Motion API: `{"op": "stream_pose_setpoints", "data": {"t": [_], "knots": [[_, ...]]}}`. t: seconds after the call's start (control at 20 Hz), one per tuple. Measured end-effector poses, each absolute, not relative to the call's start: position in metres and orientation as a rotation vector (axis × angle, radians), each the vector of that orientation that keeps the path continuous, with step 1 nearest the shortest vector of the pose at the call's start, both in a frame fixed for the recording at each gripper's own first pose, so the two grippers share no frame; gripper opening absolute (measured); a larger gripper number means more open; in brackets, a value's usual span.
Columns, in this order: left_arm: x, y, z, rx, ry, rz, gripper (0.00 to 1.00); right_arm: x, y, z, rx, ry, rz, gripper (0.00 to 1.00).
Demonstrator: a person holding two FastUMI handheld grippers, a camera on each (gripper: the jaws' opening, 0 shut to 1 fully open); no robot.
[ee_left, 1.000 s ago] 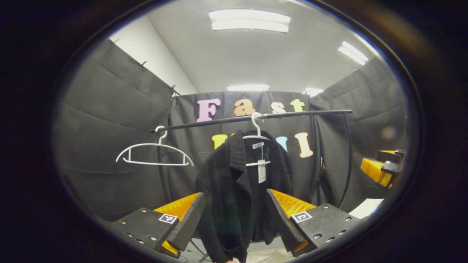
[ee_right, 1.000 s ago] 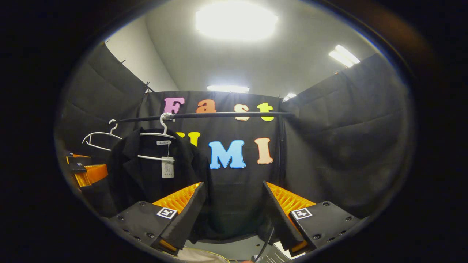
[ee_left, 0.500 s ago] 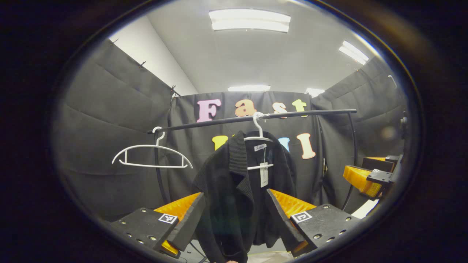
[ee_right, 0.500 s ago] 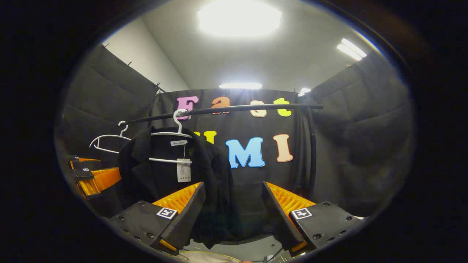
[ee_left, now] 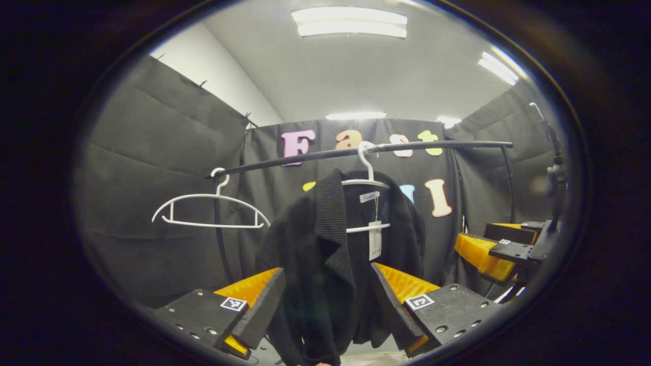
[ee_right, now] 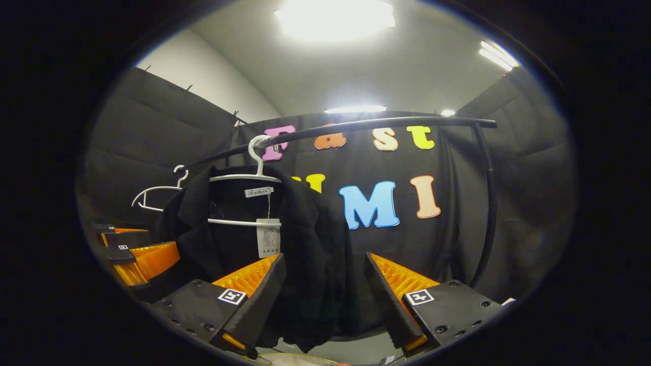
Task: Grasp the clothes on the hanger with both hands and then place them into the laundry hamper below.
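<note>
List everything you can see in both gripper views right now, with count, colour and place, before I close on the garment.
Jacket: one, black, hanging on a hanger near the rail's middle.
Hanger with jacket: one, white, hooked on the rail.
Empty hanger: one, white, on the rail beside the jacket.
Tag: one, white, hanging inside the jacket's collar.
Rail: one, black, across the booth in front of the back wall.
Ceiling lights: several, white, overhead.
Left gripper: open, jacket's lower front between its fingers, not pinched.
Right gripper: open, at the jacket's other side.
</note>
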State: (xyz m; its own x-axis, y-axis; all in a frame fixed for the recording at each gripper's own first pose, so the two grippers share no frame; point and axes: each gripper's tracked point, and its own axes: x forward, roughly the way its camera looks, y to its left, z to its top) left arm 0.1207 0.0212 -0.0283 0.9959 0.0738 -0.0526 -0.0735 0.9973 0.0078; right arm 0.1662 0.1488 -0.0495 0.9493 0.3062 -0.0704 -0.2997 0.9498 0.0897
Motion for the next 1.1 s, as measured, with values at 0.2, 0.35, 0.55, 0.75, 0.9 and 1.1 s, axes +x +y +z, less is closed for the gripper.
{"op": "stream_pose_setpoints", "data": {"t": [0.2,0.35,0.55,0.75,0.9,1.1], "knots": [[0.140,0.018,-0.040,0.011,0.075,0.102,0.97,0.190,0.165,-0.058,0.094,0.097,0.367,0.97],[0.152,0.018,-0.051,0.008,0.103,0.125,0.96,0.206,0.176,-0.065,0.103,0.110,0.409,0.97],[0.166,0.016,-0.065,0.018,0.127,0.155,0.96,0.226,0.193,-0.073,0.121,0.124,0.459,0.98],[0.178,0.020,-0.072,0.020,0.131,0.198,0.97,0.241,0.206,-0.077,0.135,0.134,0.507,0.98],[0.186,0.024,-0.082,0.018,0.144,0.229,0.97,0.258,0.217,-0.079,0.141,0.133,0.524,0.98],[0.195,0.026,-0.091,0.013,0.153,0.263,0.97,0.270,0.230,-0.085,0.149,0.146,0.543,0.97]]}}
